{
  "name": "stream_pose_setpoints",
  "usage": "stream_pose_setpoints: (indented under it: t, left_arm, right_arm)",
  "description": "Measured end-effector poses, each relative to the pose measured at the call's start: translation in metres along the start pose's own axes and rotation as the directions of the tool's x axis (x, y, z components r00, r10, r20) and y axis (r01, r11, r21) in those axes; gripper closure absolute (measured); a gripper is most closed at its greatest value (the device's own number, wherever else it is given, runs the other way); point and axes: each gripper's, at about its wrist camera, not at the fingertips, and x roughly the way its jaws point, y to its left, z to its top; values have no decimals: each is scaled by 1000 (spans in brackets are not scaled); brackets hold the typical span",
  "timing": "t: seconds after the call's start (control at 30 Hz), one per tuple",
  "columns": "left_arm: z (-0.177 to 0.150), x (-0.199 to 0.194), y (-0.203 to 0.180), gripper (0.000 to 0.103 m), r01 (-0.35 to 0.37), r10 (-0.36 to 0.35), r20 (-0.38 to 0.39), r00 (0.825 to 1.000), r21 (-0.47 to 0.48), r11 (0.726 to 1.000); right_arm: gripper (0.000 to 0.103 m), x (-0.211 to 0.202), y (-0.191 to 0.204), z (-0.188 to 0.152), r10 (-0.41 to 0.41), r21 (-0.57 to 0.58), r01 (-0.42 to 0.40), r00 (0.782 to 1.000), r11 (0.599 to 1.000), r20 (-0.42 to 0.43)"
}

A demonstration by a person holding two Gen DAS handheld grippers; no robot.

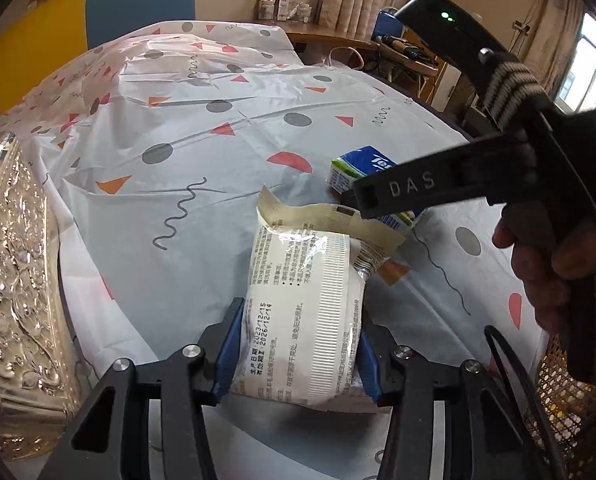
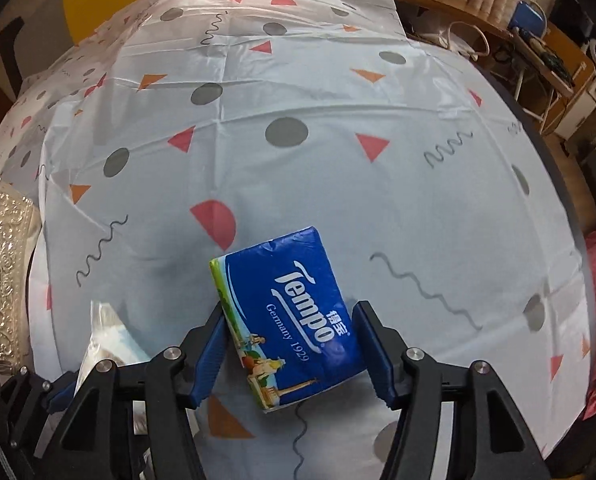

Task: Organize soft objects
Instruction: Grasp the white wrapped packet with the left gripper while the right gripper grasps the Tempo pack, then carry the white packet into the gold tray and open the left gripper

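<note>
My left gripper (image 1: 296, 344) is shut on a white wet-wipe pack (image 1: 302, 320) with printed text, its blue pads pressing both sides. The pack's opened flap (image 1: 330, 220) points away from me. My right gripper (image 2: 290, 344) straddles a blue Tempo tissue pack (image 2: 294, 320) lying on the tablecloth; the left pad touches it, the right pad stands a little apart. The tissue pack also shows in the left wrist view (image 1: 362, 172), partly hidden behind the right gripper's finger (image 1: 414, 190). The wipe pack's corner shows at the lower left of the right wrist view (image 2: 106, 332).
A patterned white tablecloth (image 2: 338, 160) covers the round table. An embossed silver box (image 1: 14, 272) stands at the left edge, also in the right wrist view (image 2: 2, 272). A blue chair (image 1: 138, 4) stands beyond the table. A woven basket (image 1: 566, 392) is at the lower right.
</note>
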Motion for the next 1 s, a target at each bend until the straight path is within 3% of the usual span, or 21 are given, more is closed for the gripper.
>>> stream_pose_setpoints:
  t: [0.17, 0.33, 0.43, 0.5, 0.57, 0.63, 0.7, 0.8, 1.0]
  left_arm:
    - [16, -14, 10, 57, -30, 28, -32, 999, -70, 997]
    - [29, -27, 11, 58, -55, 53, -35, 998, -53, 997]
    - [25, -18, 9, 58, -81, 80, -87, 993, 1, 997]
    - [17, -14, 17, 58, -71, 66, -107, 992, -37, 997]
    - [12, -16, 21, 58, -73, 68, -93, 993, -48, 996]
    - [14, -24, 21, 58, -82, 78, -70, 994, -46, 996]
    - [20, -35, 20, 58, -81, 79, -27, 997, -50, 996]
    - [38, -49, 17, 58, -74, 76, 26, 997, -52, 996]
    - [92, -76, 27, 58, -113, 119, 101, 988, -68, 991]
  right_arm:
    - [44, -2, -1, -7, -8, 9, 7, 999, 1000, 44]
    - [45, -4, -3, -9, -4, 10, 3, 998, 1000, 68]
    - [46, -11, 4, -19, -9, 8, 9, 997, 1000, 72]
    - [47, -16, -3, -20, -10, 41, 8, 998, 999, 68]
    - [47, -24, -15, -17, 15, 103, -25, 996, 994, 93]
    - [47, -28, -24, -18, -25, 130, 10, 993, 992, 113]
    - [47, -23, -28, -19, -52, 140, 40, 995, 989, 82]
    - [47, -17, -16, -20, -106, 68, 101, 991, 993, 84]
    - [46, -17, -9, -24, -63, 36, 60, 995, 998, 76]
